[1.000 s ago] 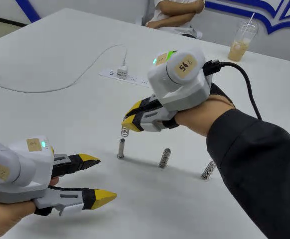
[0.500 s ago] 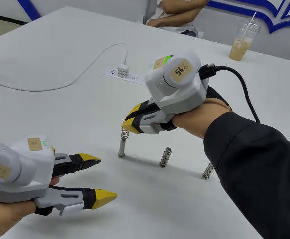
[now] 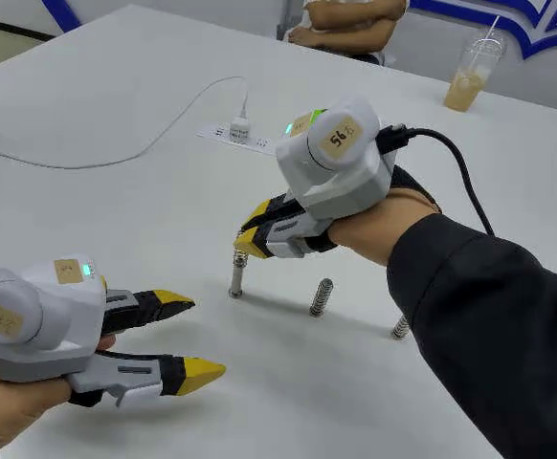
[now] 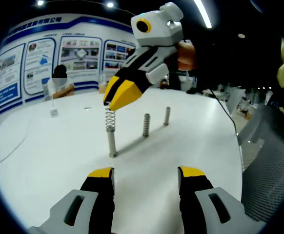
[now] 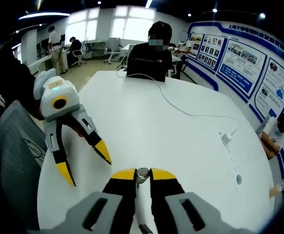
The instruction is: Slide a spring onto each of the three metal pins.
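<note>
A white surface carries three upright pins. The right gripper, jaws nearly closed, pinches a small steel coil spring whose lower end meets the top of a grey metal pin. The spring-covered middle pin stands beside it. The left gripper hovers nearby, jaws spread wide, holding nothing.

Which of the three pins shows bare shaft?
The leftmost pin under the right hand-held gripper: its spring sits only at the top; the middle pin and far pin are covered.

Rightmost spring partly behind sleeve
</note>
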{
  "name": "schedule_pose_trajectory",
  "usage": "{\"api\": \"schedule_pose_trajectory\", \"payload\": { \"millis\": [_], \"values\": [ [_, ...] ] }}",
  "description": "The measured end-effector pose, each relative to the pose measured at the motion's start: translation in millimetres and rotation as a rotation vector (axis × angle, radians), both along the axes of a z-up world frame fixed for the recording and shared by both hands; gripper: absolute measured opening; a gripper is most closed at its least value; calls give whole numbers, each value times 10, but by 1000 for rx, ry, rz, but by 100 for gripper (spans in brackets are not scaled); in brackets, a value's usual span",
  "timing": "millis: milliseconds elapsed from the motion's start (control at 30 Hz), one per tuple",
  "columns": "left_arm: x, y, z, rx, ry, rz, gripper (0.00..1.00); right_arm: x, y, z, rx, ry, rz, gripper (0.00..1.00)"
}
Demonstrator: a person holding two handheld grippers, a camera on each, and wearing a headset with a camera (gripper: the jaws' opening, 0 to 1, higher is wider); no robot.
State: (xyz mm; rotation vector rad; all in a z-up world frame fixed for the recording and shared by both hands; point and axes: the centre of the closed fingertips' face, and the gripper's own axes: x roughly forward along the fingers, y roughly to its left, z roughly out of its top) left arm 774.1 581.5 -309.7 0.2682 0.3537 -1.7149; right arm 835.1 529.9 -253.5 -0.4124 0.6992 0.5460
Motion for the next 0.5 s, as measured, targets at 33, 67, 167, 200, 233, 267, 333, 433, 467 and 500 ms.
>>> {"api": "schedule_pose_trajectory", "payload": {
  "millis": [33, 67, 167, 200, 233, 267, 333, 433, 467, 500],
  "values": [
    [-2, 0, 3, 0, 0, 0, 53, -1, 0, -12, 0, 3, 0, 11],
    [-4, 0, 3, 0, 0, -1, 53, -2, 0, -19, 1, 4, -1, 11],
    [-3, 2, -1, 1, 1, 0, 53, -5, 0, -48, 2, 9, -4, 11],
    [-2, 2, -2, 1, 2, 1, 53, -8, 0, -65, 3, 13, -5, 11],
    [-1, 1, -4, 2, 2, 1, 53, -10, 1, -76, 4, 15, -6, 11],
    [-1, 1, -6, 2, 2, 1, 53, -12, 1, -88, 4, 17, -6, 11],
    [-2, -1, -9, 2, 4, 0, 53, -16, 1, -116, 5, 21, -10, 12],
    [1, -7, -15, 2, 5, 1, 53, -18, 4, -151, 7, 27, -15, 12],
    [4, -9, -19, 1, 6, 1, 53, -17, 5, -169, 7, 31, -15, 12],
    [6, -9, -25, 2, 6, 1, 53, -18, 5, -179, 7, 33, -16, 12]
  ]
}}
